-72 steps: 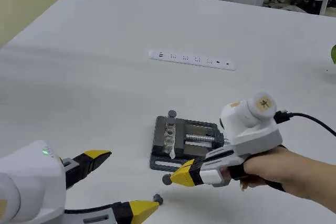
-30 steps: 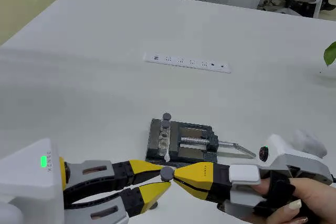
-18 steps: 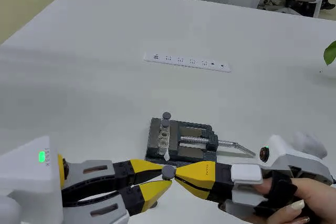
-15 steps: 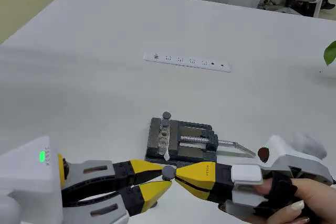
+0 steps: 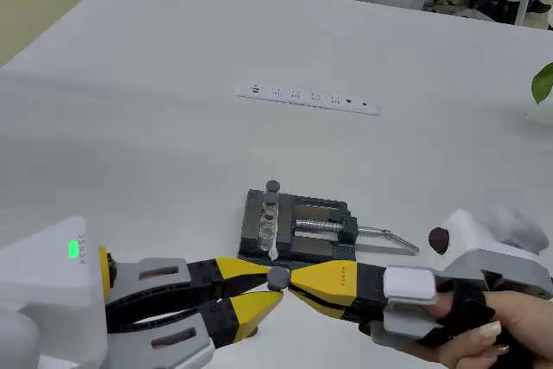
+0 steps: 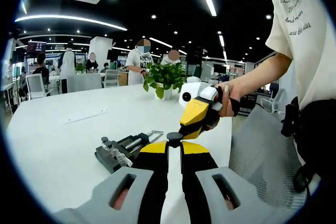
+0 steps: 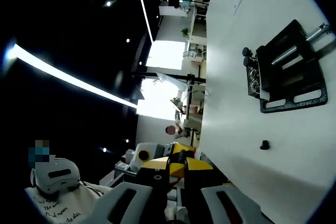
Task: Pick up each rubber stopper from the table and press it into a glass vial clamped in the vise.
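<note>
A grey rubber stopper (image 5: 278,277) hangs above the table in front of the black vise (image 5: 298,232). My left gripper (image 5: 271,285) comes in from the left, its yellow tips closed on the stopper (image 6: 174,138). My right gripper (image 5: 294,281) comes in from the right and meets the same stopper, its jaws shut at the tip. Glass vials (image 5: 270,220) stand clamped in the vise's left end, the far one capped with a grey stopper (image 5: 273,186). In the right gripper view the vise (image 7: 291,72) and a loose stopper (image 7: 264,144) lie on the white table.
A white power strip (image 5: 301,97) lies further back on the table. A green leaf (image 5: 543,82) pokes in at the right edge. The vise's screw handle (image 5: 389,239) sticks out to the right. Chairs stand beyond the far edge, and people stand behind a potted plant (image 6: 165,77).
2.4 s ago the right gripper carried the stopper alone and the left stood open and apart. Since then the two have met tip to tip, and the left jaws have narrowed onto the stopper.
</note>
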Tool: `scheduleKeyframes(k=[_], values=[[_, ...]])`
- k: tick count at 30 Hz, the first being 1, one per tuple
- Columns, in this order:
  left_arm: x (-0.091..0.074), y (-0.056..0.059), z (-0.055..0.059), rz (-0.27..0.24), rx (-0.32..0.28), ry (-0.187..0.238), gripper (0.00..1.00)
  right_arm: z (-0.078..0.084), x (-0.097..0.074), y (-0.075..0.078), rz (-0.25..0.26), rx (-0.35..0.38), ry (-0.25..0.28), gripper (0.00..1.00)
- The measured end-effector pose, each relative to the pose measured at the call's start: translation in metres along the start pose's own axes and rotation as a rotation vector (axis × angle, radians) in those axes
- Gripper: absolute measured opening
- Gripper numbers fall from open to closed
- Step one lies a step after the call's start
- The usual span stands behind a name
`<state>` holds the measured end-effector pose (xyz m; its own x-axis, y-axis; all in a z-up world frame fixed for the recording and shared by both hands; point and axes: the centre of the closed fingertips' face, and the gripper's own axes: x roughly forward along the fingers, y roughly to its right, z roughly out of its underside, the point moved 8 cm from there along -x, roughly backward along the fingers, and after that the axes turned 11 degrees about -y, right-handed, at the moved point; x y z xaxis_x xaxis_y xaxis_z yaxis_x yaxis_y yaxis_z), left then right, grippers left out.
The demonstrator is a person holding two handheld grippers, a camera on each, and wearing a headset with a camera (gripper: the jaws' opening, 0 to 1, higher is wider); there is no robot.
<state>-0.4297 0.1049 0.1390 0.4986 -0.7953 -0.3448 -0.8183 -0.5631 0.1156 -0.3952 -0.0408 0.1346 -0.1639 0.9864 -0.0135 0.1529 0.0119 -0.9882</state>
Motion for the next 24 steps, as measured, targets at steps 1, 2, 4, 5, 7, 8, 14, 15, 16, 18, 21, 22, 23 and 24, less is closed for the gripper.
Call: scheduleKeyframes(k=[1, 2, 4, 5, 7, 8, 14, 15, 16, 18, 21, 22, 23, 24], values=[[0.000, 0.000, 0.000, -0.001, -0.003, -0.001, 0.05, -0.001, 0.000, -0.002, 0.011, -0.017, 0.002, 0.11], [0.000, -0.001, 0.001, 0.000, -0.006, -0.004, 0.05, -0.002, 0.000, -0.002, 0.040, -0.043, 0.007, 0.14], [0.000, 0.000, 0.002, 0.000, -0.004, -0.007, 0.05, -0.003, -0.001, -0.005, 0.053, -0.076, -0.004, 0.16], [0.001, 0.000, 0.003, 0.002, -0.004, -0.013, 0.05, -0.004, -0.003, -0.005, 0.063, -0.089, -0.001, 0.17], [0.002, 0.002, 0.004, 0.005, -0.003, -0.022, 0.05, -0.008, -0.006, -0.004, 0.127, -0.197, -0.007, 0.18], [0.002, 0.003, 0.005, 0.007, -0.001, -0.026, 0.05, -0.009, -0.007, -0.004, 0.159, -0.250, -0.020, 0.19], [0.003, 0.006, 0.009, 0.017, 0.005, -0.050, 0.05, -0.008, -0.008, -0.011, 0.310, -0.460, -0.170, 0.28], [0.003, 0.007, 0.010, 0.018, 0.009, -0.053, 0.05, -0.008, -0.007, -0.013, 0.338, -0.505, -0.204, 0.27], [0.003, 0.007, 0.010, 0.019, 0.010, -0.056, 0.05, -0.008, -0.006, -0.014, 0.358, -0.527, -0.221, 0.27], [0.004, 0.008, 0.011, 0.020, 0.014, -0.064, 0.05, -0.008, -0.004, -0.017, 0.397, -0.602, -0.272, 0.27], [0.004, 0.007, 0.013, 0.023, 0.017, -0.076, 0.05, -0.008, 0.002, -0.023, 0.429, -0.673, -0.317, 0.27], [0.004, 0.007, 0.013, 0.024, 0.019, -0.080, 0.05, -0.008, 0.004, -0.026, 0.437, -0.713, -0.345, 0.27], [0.005, 0.007, 0.013, 0.026, 0.020, -0.083, 0.05, -0.010, 0.005, -0.028, 0.455, -0.752, -0.361, 0.26], [0.005, 0.006, 0.014, 0.027, 0.023, -0.087, 0.05, -0.010, 0.006, -0.029, 0.473, -0.782, -0.382, 0.26]])
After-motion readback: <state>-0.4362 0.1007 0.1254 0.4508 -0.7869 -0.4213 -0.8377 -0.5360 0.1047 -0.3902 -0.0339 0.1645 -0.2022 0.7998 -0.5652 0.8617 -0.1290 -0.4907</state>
